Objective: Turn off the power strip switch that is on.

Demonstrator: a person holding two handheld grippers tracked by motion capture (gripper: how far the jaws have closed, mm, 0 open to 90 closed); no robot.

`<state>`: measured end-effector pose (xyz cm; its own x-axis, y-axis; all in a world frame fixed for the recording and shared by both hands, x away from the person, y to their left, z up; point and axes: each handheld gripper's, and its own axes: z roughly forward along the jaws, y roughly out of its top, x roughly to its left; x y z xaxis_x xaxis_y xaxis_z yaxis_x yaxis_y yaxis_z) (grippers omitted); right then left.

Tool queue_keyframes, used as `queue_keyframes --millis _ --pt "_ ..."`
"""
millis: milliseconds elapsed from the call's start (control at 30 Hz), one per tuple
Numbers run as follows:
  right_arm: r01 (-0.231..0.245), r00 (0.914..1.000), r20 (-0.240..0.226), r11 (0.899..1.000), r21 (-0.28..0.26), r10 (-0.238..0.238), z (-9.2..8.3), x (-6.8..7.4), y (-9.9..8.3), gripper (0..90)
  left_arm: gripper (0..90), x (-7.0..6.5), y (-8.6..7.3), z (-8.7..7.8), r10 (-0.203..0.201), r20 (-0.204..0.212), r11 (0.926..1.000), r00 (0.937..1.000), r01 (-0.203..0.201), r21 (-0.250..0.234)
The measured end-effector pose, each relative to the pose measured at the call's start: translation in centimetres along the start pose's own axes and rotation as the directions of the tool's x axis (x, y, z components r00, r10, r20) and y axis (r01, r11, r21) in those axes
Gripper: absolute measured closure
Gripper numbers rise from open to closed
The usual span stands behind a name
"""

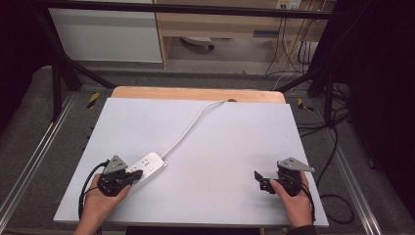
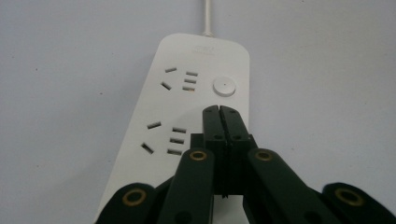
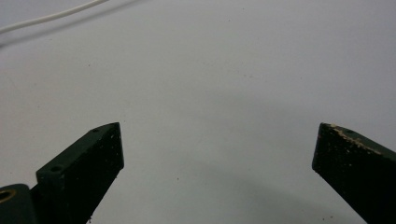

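A white power strip (image 1: pixel 148 167) lies at the front left of the white table, its white cord (image 1: pixel 188 128) running to the far edge. My left gripper (image 1: pixel 137 174) is shut, with nothing between its jaws, and hovers over the strip's near end. In the left gripper view the closed tips (image 2: pixel 219 110) sit just below the strip's round button (image 2: pixel 224 86), beside the sockets (image 2: pixel 163 138). My right gripper (image 1: pixel 261 180) is open at the front right, over bare table. Its two jaws stand wide apart in the right gripper view, around a gap (image 3: pixel 218 140) that holds nothing.
The white board (image 1: pixel 220 147) rests on a wooden tabletop (image 1: pixel 195 93) inside a black frame. Cables (image 1: pixel 337 147) hang off the right side. A strand of the cord (image 3: pixel 51 17) crosses the top left of the right gripper view.
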<state>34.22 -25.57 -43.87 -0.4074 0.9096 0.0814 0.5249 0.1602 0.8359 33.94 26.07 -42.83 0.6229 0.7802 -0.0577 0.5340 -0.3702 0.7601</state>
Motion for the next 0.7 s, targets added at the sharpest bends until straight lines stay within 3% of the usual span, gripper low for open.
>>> queue_keyframes --millis 700 --pt "-0.005 1.0 0.0 1.0 0.0 0.005 -0.05 -0.02 -0.03 2.9 90.0 0.05 0.02 0.0 -0.011 0.002 0.9999 0.9999 0.011 0.003"
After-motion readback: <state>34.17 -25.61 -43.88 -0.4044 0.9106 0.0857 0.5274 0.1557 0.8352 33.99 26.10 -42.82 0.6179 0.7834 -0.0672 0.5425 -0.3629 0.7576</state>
